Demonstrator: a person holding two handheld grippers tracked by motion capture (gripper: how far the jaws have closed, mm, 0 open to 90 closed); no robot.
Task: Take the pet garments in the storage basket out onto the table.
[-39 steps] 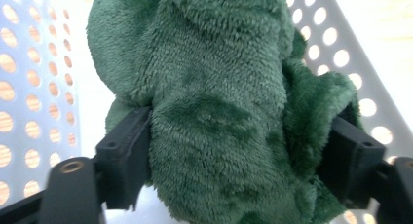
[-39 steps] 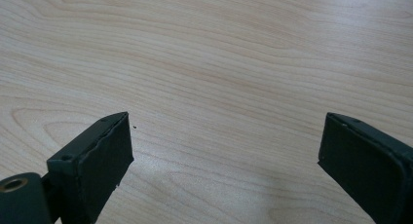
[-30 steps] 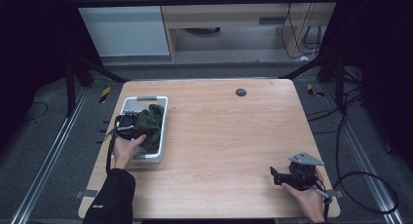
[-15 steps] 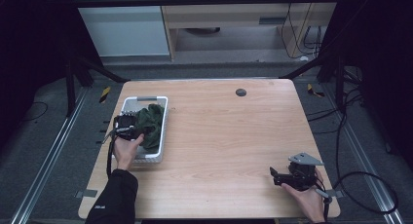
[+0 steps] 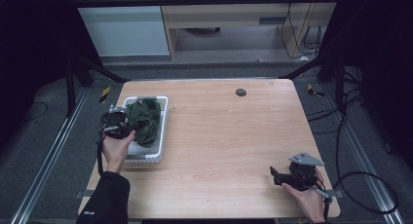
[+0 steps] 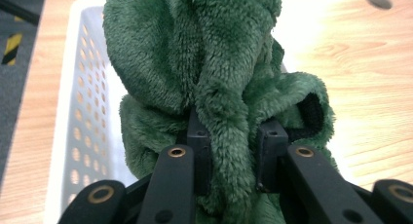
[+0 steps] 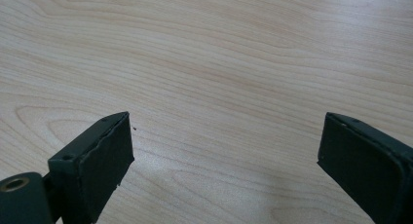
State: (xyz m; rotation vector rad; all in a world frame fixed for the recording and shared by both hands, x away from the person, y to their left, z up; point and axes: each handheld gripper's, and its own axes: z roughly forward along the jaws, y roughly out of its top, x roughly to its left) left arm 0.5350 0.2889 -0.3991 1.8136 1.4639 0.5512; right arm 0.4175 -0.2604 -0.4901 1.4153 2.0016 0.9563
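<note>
Cloth point(image 6: 214, 63), green and fleecy, is pinched in a thick fold by the clenched left claw point(image 6: 234, 146), whose jaws have just been closing on it, above the white basket point(image 5: 163, 118) near the bench's left edge. Best lift straight up until the hanging folds clear the rim. Right claw point(image 7: 224, 151) rests released near the bench's front right corner.

Probably a lab or test room: a lone wooden desk point(image 5: 234, 141) at centre stands inside a black metal frame point(image 5: 78, 73), with cables point(image 5: 360, 175) trailing over grey carpet at right and hazard tape point(image 5: 104, 94) at upper left.
</note>
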